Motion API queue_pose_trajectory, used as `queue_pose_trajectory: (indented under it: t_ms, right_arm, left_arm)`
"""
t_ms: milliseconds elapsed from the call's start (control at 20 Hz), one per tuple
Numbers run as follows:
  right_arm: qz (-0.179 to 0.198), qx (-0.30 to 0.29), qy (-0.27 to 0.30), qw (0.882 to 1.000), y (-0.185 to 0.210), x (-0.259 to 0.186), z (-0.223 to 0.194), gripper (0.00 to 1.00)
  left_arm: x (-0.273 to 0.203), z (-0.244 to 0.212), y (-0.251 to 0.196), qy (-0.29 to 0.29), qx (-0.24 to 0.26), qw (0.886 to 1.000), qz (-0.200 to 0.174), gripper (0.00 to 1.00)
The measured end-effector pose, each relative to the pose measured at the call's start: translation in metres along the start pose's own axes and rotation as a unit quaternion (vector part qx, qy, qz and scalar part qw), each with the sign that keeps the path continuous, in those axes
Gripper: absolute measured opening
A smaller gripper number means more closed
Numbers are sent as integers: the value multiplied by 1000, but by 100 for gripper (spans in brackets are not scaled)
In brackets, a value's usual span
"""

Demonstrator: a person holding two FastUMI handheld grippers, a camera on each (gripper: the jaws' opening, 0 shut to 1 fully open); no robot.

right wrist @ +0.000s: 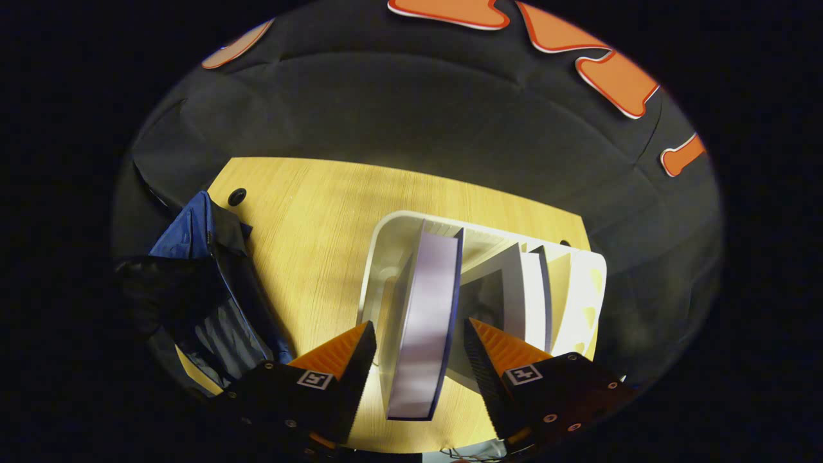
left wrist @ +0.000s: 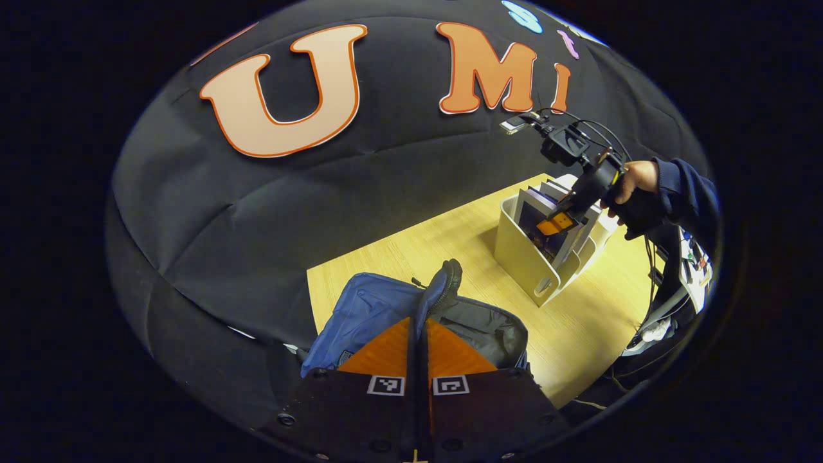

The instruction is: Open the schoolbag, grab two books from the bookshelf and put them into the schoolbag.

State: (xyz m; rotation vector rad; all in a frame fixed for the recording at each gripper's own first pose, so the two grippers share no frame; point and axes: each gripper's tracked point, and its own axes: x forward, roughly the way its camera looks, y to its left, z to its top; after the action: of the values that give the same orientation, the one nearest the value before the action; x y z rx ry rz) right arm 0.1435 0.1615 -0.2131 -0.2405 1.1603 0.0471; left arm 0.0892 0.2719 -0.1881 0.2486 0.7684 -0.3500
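Observation:
The blue schoolbag (left wrist: pixel 370 305) lies on the wooden table (left wrist: pixel 463 231), unzipped, its grey lining (left wrist: pixel 488 325) showing. My left gripper (left wrist: pixel 418 325) is shut on the bag's raised zip edge (left wrist: pixel 445 280), holding it up. A person's hand (left wrist: pixel 633 183) holds my right gripper (left wrist: pixel 556 224) over the pale bookshelf box (left wrist: pixel 524 260). In the right gripper view, that gripper (right wrist: pixel 419 331) is open, one finger on each side of an upright book (right wrist: pixel 427 302) with a pale page edge, apart from it. More books (right wrist: pixel 530 289) stand to its right in the box (right wrist: pixel 384 257). The bag (right wrist: pixel 215 296) lies at the left.
The table's right edge has cables and white gear (left wrist: pixel 665 315) hanging beside it. Two small black round fittings (right wrist: pixel 237 196) sit in the tabletop near the back. Bare wood (right wrist: pixel 308 231) lies between bag and bookshelf box. The black cloth wall stands close behind.

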Motion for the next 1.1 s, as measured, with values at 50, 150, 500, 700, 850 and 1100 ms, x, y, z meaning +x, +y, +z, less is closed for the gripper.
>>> queue_pose_trajectory:
  t_ms: [50,150,500,700,850,1100]
  right_arm:
    - [-1,6,15,1000,-1,2,-2,62]
    - [11,17,37,999,-1,1,-3,48]
    - [50,26,86,995,6,-11,-12,33]
    - [57,7,85,995,-5,-30,-14,29]
    - [77,18,67,995,-16,-52,-7,27]
    - [120,57,28,991,-42,-102,-2,27]
  left_arm:
    - [2,-1,-3,1,-1,1000,-2,2]
    - [1,-3,-7,-1,-3,1000,-5,2]
    - [3,-10,-13,-1,-7,1000,-9,0]
    - [4,-14,-18,-1,-13,1000,-12,2]
    - [3,-14,-19,-2,-13,1000,-10,2]
    - [4,-15,-20,-1,-13,1000,-6,2]
